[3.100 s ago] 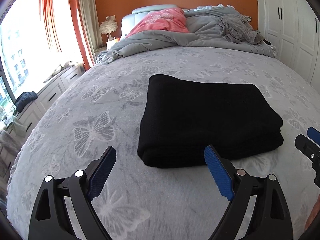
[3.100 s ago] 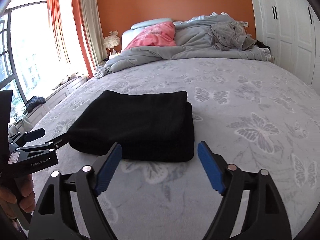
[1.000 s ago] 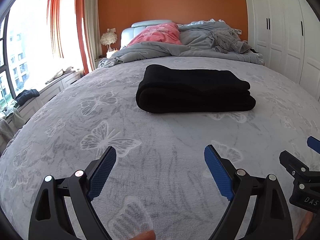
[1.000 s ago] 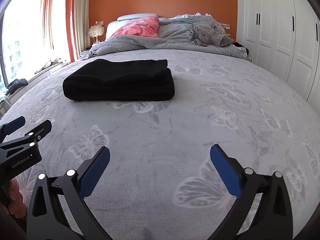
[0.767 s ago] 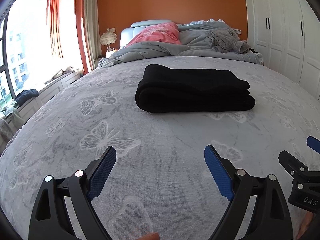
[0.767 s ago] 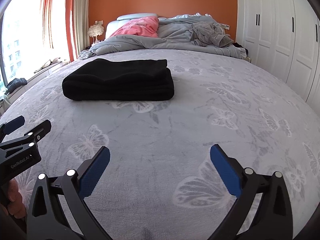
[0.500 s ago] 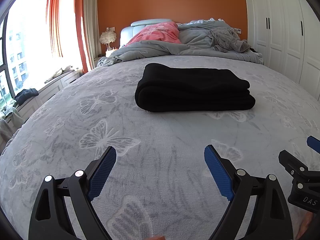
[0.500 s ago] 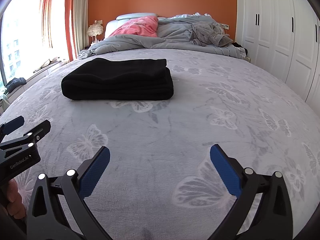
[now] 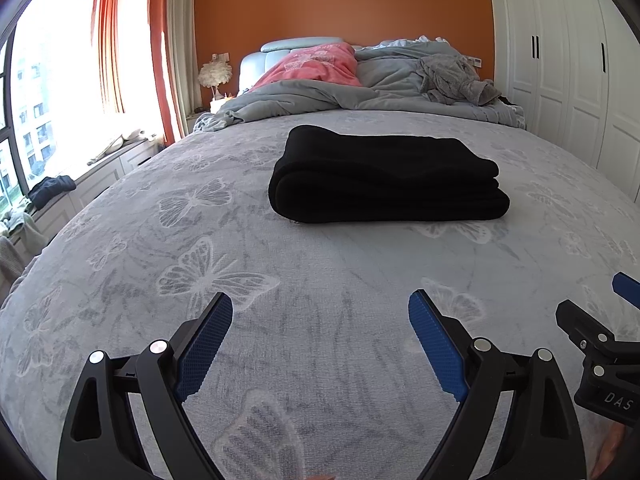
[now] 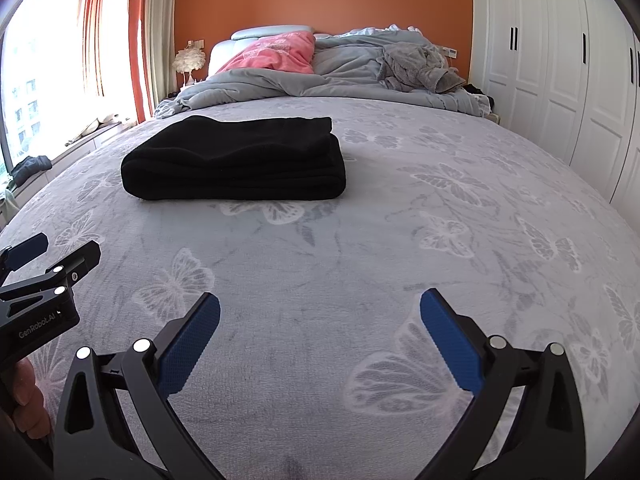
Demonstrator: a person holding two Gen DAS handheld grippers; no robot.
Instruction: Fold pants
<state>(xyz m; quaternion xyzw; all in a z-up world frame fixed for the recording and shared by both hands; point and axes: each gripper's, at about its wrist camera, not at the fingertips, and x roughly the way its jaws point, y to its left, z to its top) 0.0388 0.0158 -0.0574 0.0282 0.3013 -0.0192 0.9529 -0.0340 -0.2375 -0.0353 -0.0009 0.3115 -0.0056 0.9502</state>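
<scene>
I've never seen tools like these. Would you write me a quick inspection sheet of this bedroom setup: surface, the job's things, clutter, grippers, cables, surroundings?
Surface: grey butterfly bedspread, smooth.
Job's things: black pants folded into a neat stack, lying on the bedspread, nothing gripping them.
Clutter: rumpled grey duvet, pink pillow, grey garment at the bed's head.
Grippers: left gripper and right gripper both open, empty, apart from the pants.
Cables: nothing seen.
Surroundings: orange wall, white wardrobe, bright window.

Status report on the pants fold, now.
Left gripper open, empty. Right gripper open, empty. Black pants lie folded in a stack on the grey bedspread, apart from both grippers. Nothing in the way.
</scene>
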